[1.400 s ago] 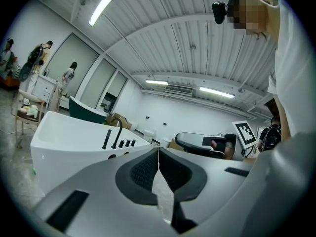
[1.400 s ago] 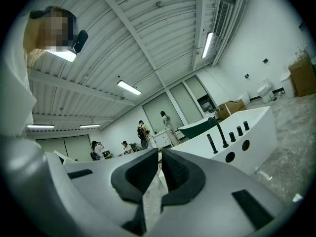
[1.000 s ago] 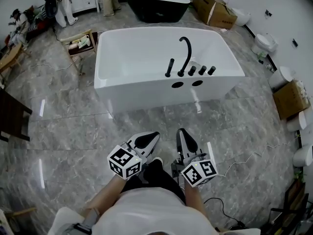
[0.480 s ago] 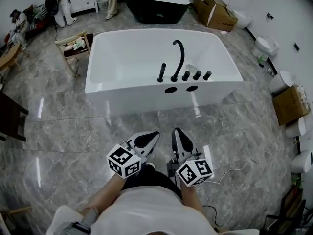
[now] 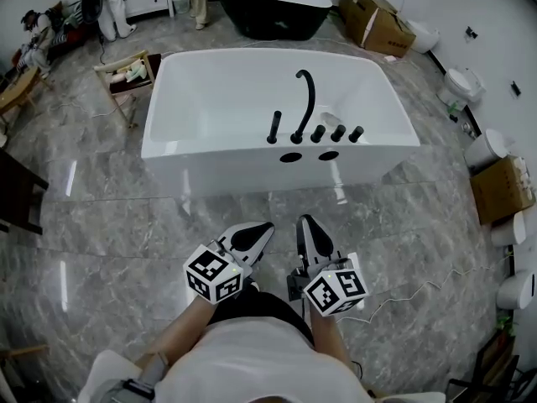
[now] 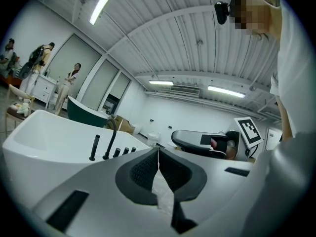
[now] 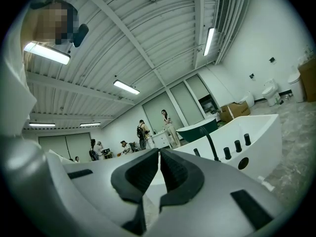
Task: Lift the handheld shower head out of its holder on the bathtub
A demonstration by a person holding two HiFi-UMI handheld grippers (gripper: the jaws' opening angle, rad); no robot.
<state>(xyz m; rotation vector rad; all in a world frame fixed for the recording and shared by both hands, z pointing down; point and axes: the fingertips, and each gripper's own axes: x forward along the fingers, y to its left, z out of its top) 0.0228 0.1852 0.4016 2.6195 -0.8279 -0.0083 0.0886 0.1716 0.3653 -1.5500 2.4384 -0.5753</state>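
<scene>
A white bathtub (image 5: 210, 154) stands across the marble floor ahead of me. On its near rim stands the slim black handheld shower head (image 5: 274, 127), upright in its holder, left of the curved black spout (image 5: 305, 97) and three black knobs (image 5: 337, 133). My left gripper (image 5: 263, 228) and right gripper (image 5: 303, 222) hang side by side near my body, well short of the tub, both shut with nothing in them. The left gripper (image 6: 158, 150) points toward the shower head (image 6: 93, 147). Past the right gripper (image 7: 159, 154), the tub (image 7: 256, 137) and spout (image 7: 209, 141) lie to the right.
A black bathtub (image 5: 268, 7) and cardboard boxes (image 5: 376, 19) stand behind the white tub. A wooden chair (image 5: 126, 72) sits at its left end. Toilets (image 5: 463, 82) and a box (image 5: 501, 179) line the right wall. A cable (image 5: 424, 275) lies on the floor. People stand at the far left.
The white tub has slid left and slightly nearer in the head view as both grippers travel together toward it. Both stay shut and side by side.
</scene>
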